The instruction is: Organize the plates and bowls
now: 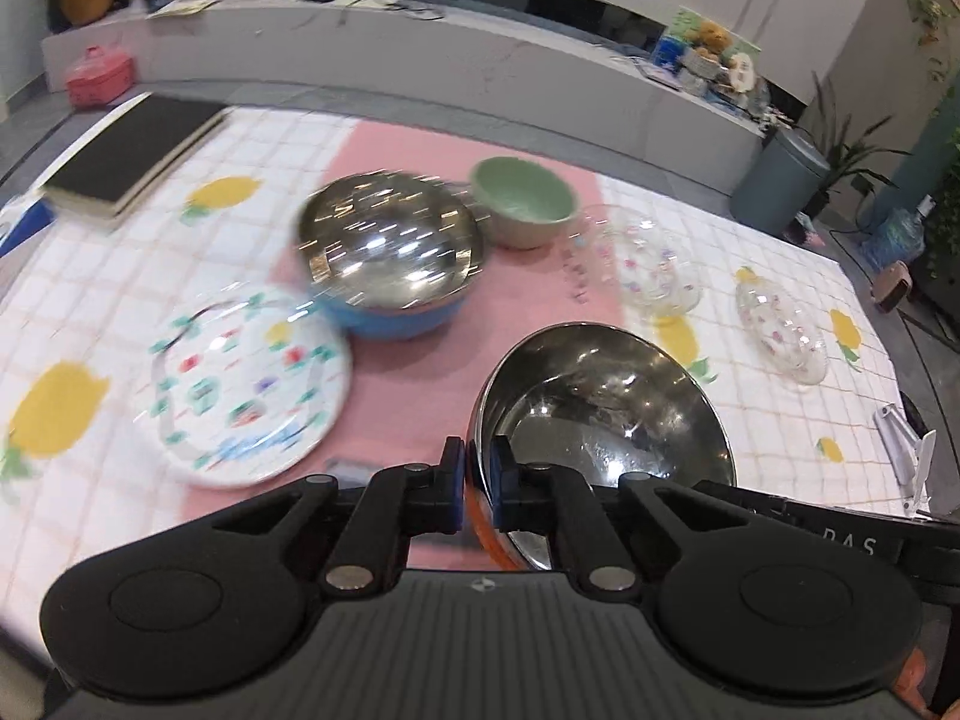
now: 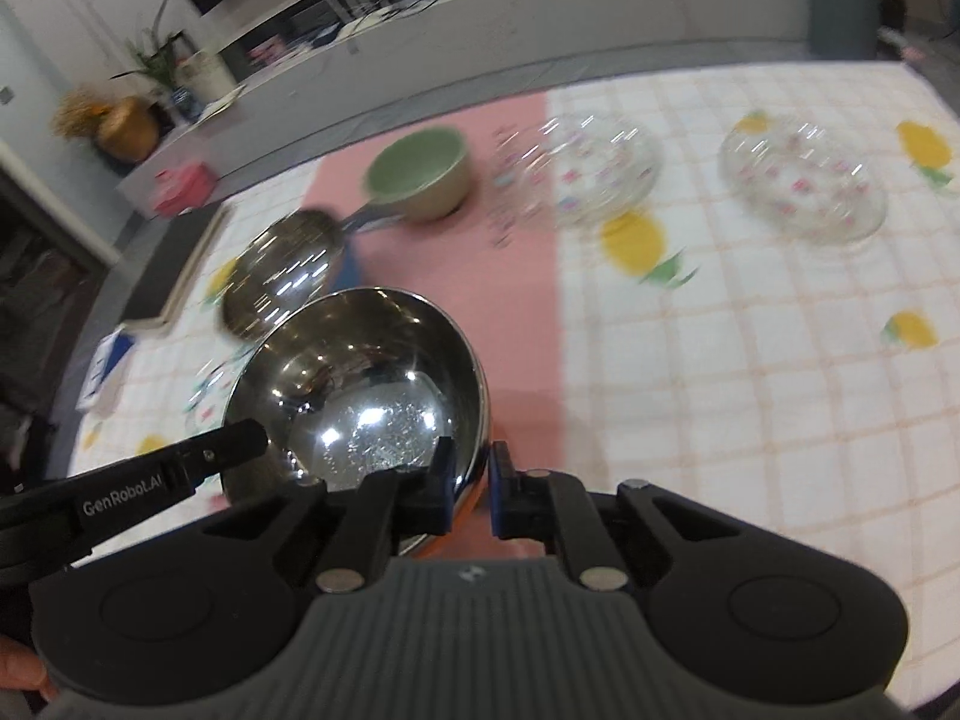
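Note:
A steel bowl with an orange outside (image 1: 606, 408) hangs tilted over the pink strip of the tablecloth, held from both sides. My left gripper (image 1: 478, 462) is shut on its left rim, one pad inside and one outside. My right gripper (image 2: 471, 468) is shut on the opposite rim of the same bowl (image 2: 360, 384). In the right wrist view the left gripper's finger (image 2: 240, 441) shows at the bowl's far side. On the table stand a blue bowl with a steel lining (image 1: 390, 252), a green bowl (image 1: 525, 198), a patterned plate (image 1: 249, 384) and two glass dishes (image 1: 651, 264) (image 1: 783, 330).
A black book (image 1: 132, 150) lies at the table's far left corner. A pink box (image 1: 99, 75) sits on the ledge behind it. A grey bin (image 1: 780, 180) stands on the floor beyond the right side. A white stand (image 1: 906, 450) sits at the table's right edge.

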A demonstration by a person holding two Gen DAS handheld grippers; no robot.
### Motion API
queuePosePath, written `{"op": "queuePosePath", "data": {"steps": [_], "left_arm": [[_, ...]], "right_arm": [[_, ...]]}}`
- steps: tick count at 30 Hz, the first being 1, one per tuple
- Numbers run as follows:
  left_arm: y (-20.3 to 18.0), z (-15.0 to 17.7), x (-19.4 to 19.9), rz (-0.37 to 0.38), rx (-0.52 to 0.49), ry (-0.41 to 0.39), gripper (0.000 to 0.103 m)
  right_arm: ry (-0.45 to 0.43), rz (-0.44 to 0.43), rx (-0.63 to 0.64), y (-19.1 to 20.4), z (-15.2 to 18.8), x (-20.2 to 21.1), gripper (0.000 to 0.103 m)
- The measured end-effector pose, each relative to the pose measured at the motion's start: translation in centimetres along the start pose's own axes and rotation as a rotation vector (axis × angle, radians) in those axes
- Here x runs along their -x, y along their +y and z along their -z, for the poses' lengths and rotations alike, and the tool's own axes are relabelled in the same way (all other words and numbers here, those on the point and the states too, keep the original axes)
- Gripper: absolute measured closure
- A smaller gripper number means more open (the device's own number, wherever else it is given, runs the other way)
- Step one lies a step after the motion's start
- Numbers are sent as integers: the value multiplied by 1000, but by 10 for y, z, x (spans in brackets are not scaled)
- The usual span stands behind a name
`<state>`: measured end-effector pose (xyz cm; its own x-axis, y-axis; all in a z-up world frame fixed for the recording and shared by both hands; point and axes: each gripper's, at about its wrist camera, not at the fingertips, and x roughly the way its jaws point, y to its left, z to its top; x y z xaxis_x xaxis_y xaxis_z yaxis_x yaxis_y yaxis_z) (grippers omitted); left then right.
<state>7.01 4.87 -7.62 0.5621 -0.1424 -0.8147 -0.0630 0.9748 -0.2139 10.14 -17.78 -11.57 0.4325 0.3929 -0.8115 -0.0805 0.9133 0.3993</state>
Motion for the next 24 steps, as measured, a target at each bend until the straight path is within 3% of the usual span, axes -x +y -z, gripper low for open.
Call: {"op": "queuePosePath", "data": {"steps": [11, 24], "left_arm": [[50, 45, 9, -37, 72, 77, 95], [56, 55, 5, -57, 80, 70, 96]], "right_arm": [[93, -31, 74, 40, 40, -14, 93], [130, -3, 91, 43, 49, -28, 94]]}}
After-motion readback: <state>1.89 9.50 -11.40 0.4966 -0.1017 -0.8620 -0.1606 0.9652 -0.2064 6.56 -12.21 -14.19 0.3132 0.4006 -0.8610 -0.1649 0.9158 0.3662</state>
